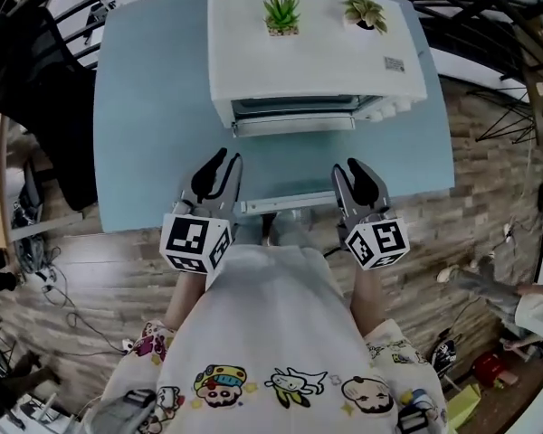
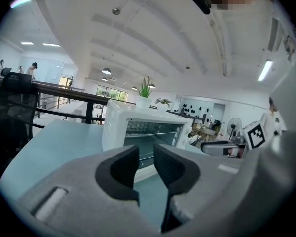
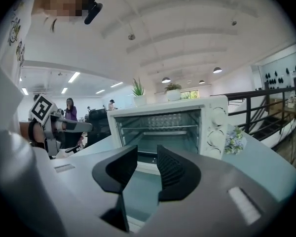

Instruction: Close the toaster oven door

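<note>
Pale blue table (image 1: pixel 145 107) on a wood-plank floor (image 1: pixel 475 233); black chair (image 1: pixel 41 75) at ten o'clock; white ceiling (image 2: pixel 163 38), strip lights (image 2: pixel 265 70).

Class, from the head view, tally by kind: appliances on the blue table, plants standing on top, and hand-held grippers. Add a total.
Toaster oven: 1
Potted plants: 2
Grippers: 2, the left gripper and the right gripper
Total: 5

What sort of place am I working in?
Likely an open-plan office or lab: a black office chair beside the table, strip lights overhead, and people standing in the background.
</note>
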Motion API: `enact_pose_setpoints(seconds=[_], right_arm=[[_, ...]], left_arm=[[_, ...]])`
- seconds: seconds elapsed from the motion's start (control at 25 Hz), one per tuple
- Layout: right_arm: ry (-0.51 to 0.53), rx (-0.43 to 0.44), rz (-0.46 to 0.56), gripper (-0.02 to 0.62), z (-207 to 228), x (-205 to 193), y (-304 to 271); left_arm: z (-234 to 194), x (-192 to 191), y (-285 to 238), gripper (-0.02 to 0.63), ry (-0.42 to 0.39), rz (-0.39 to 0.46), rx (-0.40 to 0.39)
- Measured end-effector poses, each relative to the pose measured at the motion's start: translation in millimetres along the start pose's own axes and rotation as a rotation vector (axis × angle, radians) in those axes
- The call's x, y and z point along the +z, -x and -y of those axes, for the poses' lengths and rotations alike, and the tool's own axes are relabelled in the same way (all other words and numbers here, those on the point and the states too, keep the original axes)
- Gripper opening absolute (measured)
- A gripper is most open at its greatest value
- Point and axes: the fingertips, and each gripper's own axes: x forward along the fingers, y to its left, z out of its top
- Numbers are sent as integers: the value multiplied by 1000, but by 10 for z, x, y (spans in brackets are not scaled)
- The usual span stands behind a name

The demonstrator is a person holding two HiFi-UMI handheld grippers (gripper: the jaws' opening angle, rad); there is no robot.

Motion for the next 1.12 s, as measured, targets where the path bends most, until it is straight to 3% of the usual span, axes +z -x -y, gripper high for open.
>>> enact_pose_setpoints(seconds=[0.32, 0.68, 1.12], right_arm=[[-3, -53, 10, 121, 268, -56, 387], [7, -44, 12, 121, 366, -102, 575], [34, -46, -56, 123, 443, -387, 634]], left_arm=[[314, -83, -39, 84, -16, -15, -23], [625, -28, -68, 85, -45, 6, -44], [806, -127, -150, 85, -53, -13, -76]])
